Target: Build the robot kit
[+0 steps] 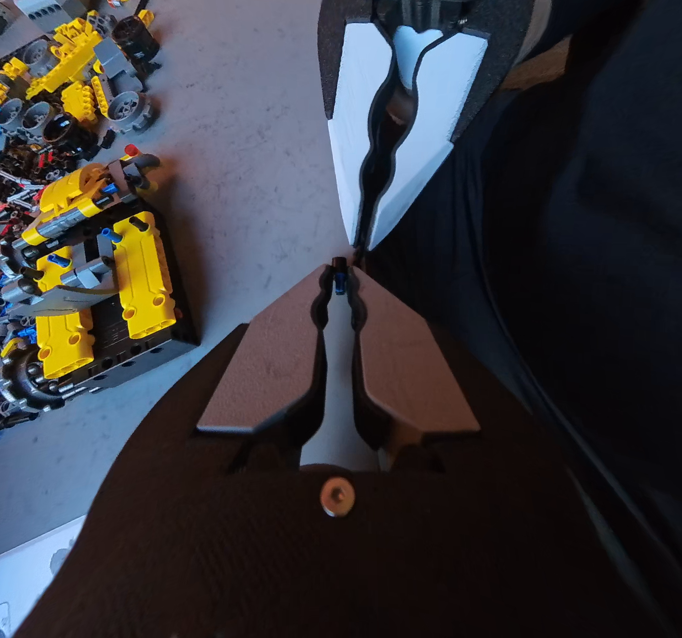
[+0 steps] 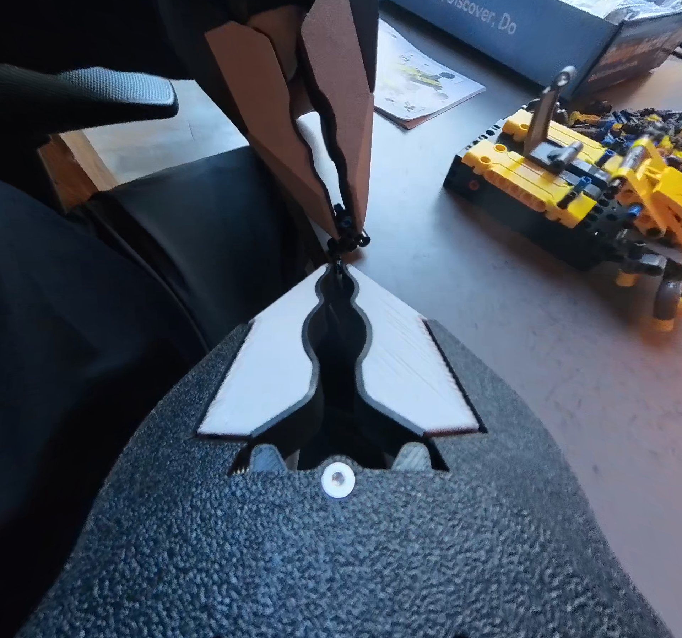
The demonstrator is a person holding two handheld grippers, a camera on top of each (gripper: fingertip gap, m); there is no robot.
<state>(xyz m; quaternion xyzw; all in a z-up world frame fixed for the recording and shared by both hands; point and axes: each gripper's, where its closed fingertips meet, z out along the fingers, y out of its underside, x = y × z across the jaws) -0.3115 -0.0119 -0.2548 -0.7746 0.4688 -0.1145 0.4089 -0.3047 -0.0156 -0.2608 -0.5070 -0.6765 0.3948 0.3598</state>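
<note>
My left gripper (image 1: pixel 340 269), with brown fingers, is shut on a small blue and black pin (image 1: pixel 339 277) held between its tips. My right gripper (image 2: pixel 337 269), with white fingers, is shut on a small black connector piece (image 2: pixel 351 243). The two grippers meet tip to tip above the near edge of the grey table (image 1: pixel 240 140), and the pin (image 2: pixel 345 221) touches the black piece. In the left wrist view the right gripper (image 1: pixel 361 247) comes down from the top. In the right wrist view the left gripper (image 2: pixel 347 233) comes down from the top.
A part-built yellow and black brick model (image 1: pixel 140 288) (image 2: pixel 535 192) stands on the table. A pile of loose yellow, grey and black parts (image 1: pixel 55 85) lies behind it. A blue box (image 2: pixel 516 11) and a booklet (image 2: pixel 417 77) lie farther off. A chair armrest (image 2: pixel 110 89) and a person's dark clothing (image 1: pixel 553 288) are beside the grippers. Only a small space, under 4 cm, lies between the two pairs of fingers.
</note>
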